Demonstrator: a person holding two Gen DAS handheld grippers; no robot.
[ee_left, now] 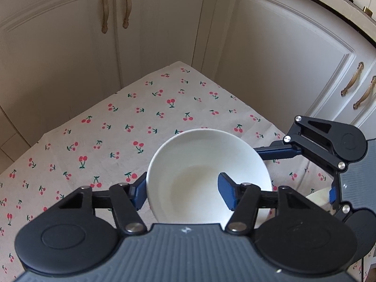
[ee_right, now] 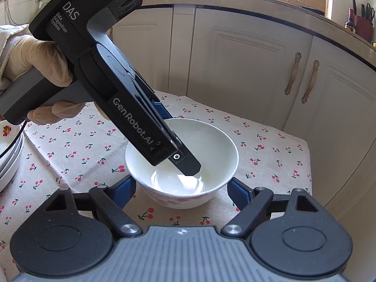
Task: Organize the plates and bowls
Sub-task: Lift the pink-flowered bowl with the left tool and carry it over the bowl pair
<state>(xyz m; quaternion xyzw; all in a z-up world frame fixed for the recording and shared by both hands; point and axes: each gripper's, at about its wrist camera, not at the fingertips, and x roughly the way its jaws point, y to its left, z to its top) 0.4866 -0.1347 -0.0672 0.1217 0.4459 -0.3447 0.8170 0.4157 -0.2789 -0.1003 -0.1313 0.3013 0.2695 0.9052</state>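
L gripper [ee_left: 185,191] is pinched narrow on the near-left wall of the bowl [ee_right: 206,141]: one blue pad [ee_left: 141,191] outside the rim, the other inside the bowl; seen from the R cam, its inner finger reaches down to the bowl bottom. A gloved hand [ee_right: 40,65] holds its handle. R gripper [ee_right: 181,192] sits abt half open w/ the bowl between its pads [ee_right: 123,191]; pads look just beside the bowl sides, can't tell if they touch. Bowl is white, upright, on a cherry-print cloth [ee_left: 94,127] over a table, near its front-right part. Stacked plates [ee_right: 9,155] at far left edge of the R cam view. Cream cabinets [ee_left: 58,47] w/ brass handles behind; counter w/ bottles and knife block at top right.
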